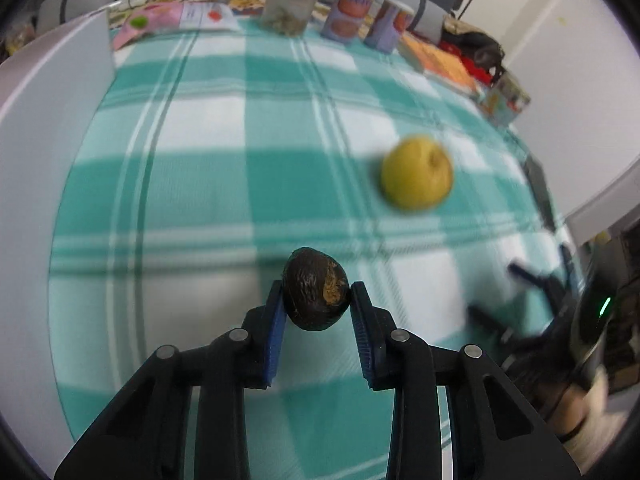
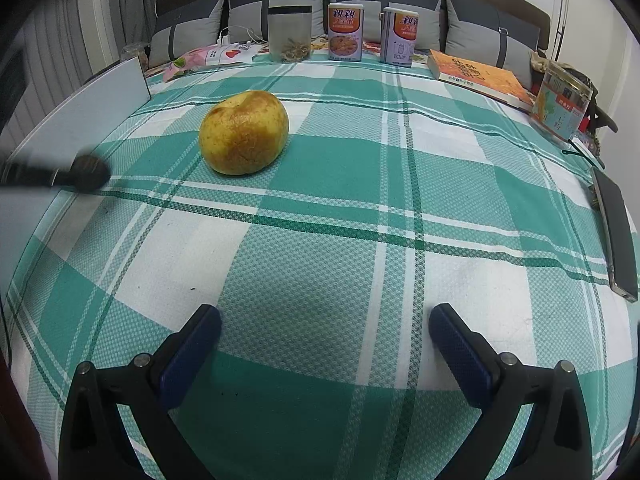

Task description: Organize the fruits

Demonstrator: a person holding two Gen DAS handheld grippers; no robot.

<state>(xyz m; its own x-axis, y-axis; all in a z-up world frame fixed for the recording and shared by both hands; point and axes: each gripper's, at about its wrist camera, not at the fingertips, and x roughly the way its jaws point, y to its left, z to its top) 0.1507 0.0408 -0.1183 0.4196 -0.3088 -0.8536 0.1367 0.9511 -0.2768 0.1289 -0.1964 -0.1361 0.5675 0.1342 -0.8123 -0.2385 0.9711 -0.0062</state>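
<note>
My left gripper point(image 1: 317, 294) is shut on a small dark brown fruit point(image 1: 316, 288) and holds it above the green checked tablecloth point(image 1: 200, 184). A yellow pear-like fruit point(image 1: 416, 172) lies on the cloth ahead and to the right of it. In the right wrist view the same yellow fruit point(image 2: 244, 132) sits left of centre, well ahead of my right gripper point(image 2: 325, 320), which is open and empty over the cloth. The dark fruit point(image 2: 90, 173) shows blurred at the far left, held by the left gripper.
A white board point(image 2: 80, 120) lies along the left edge. At the back stand a clear jar point(image 2: 290, 32), two tins point(image 2: 345, 32), an orange book point(image 2: 480, 78) and a small box point(image 2: 562, 100). A dark phone point(image 2: 616, 236) lies at the right edge.
</note>
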